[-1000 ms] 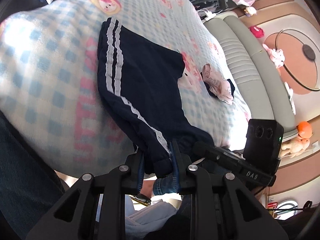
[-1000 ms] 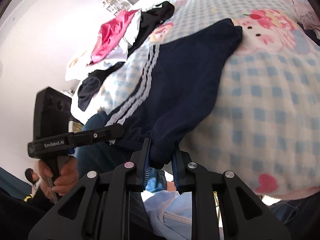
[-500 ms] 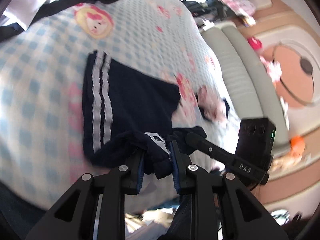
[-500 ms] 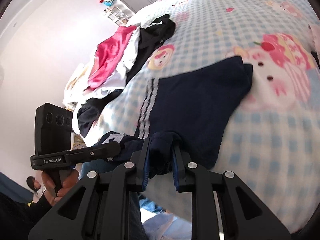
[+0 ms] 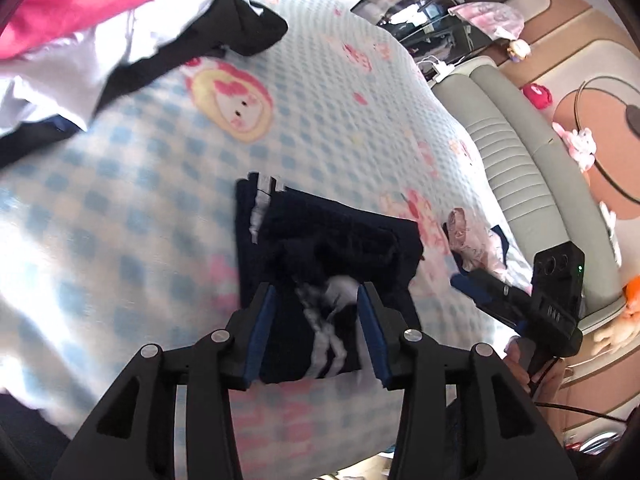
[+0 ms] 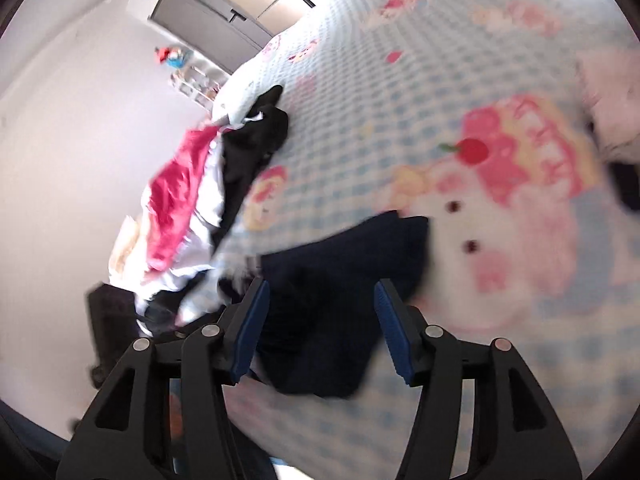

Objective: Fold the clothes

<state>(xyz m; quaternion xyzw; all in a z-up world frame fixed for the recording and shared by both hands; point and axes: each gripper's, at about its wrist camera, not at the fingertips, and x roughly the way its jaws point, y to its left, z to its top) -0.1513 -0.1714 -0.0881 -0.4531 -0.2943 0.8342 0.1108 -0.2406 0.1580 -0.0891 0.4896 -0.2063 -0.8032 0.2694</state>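
Note:
Navy shorts with white side stripes (image 5: 328,248) lie folded over on the blue-checked cartoon bedspread (image 5: 120,184). My left gripper (image 5: 316,304) hovers over their near edge; its jaws are opening and the blue pads stand clear of the cloth lying between them. In the right wrist view the same shorts (image 6: 340,280) lie under my right gripper (image 6: 320,300), whose jaws are also opening, pads apart and not pressing the cloth. The right gripper's body (image 5: 556,300) shows at the right of the left wrist view.
A heap of pink, white and black clothes (image 5: 104,28) lies at the far left of the bed, also seen as a pile (image 6: 200,200) in the right view. A small pink garment (image 5: 472,240) lies to the right of the shorts. A grey padded bench (image 5: 520,168) runs along the bed.
Both grippers carried the shorts' lower edge up over the bed, folding the shorts over themselves, then opened and let go of the cloth.

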